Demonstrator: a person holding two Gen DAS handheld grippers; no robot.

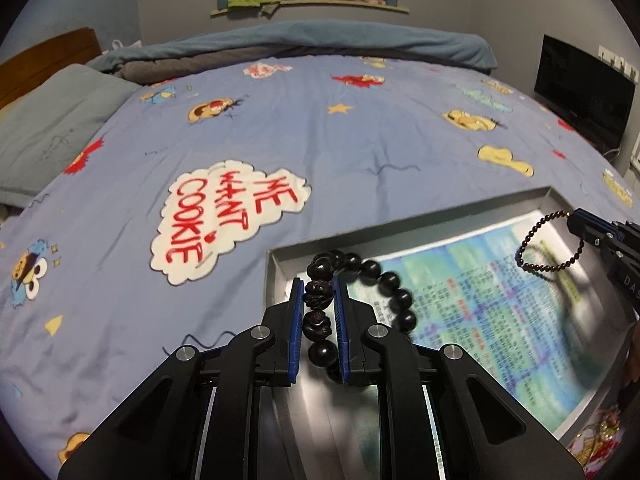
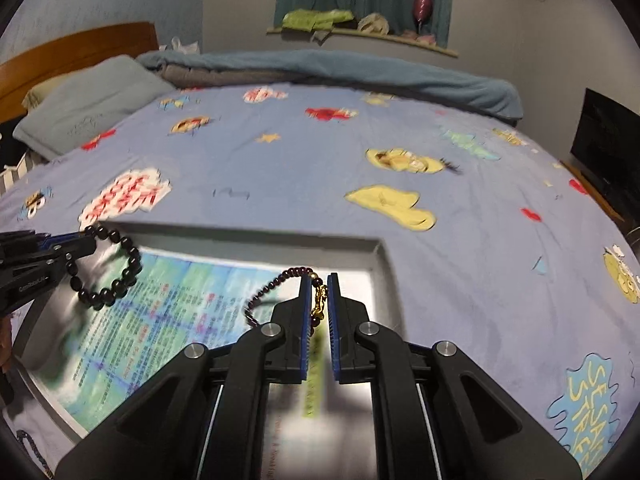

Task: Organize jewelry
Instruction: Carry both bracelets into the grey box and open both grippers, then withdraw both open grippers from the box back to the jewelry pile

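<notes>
- Left claw (image 1: 318,312) clamped on large-bead bracelet (image 1: 394,292), lower centre, above grey tray (image 1: 472,204).
- Right claw (image 2: 319,306) clamped on small-bead bracelet (image 2: 276,280), lower centre.

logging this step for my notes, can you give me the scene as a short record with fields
left claw: shut on the large-bead bracelet, which hangs over the tray
right claw: shut on the small-bead bracelet at its gold charm
tray: grey, shallow, lined with a printed sheet, lying on the bed
bedsheet: blue, cartoon print
in the tray so far: no jewelry visible
</notes>
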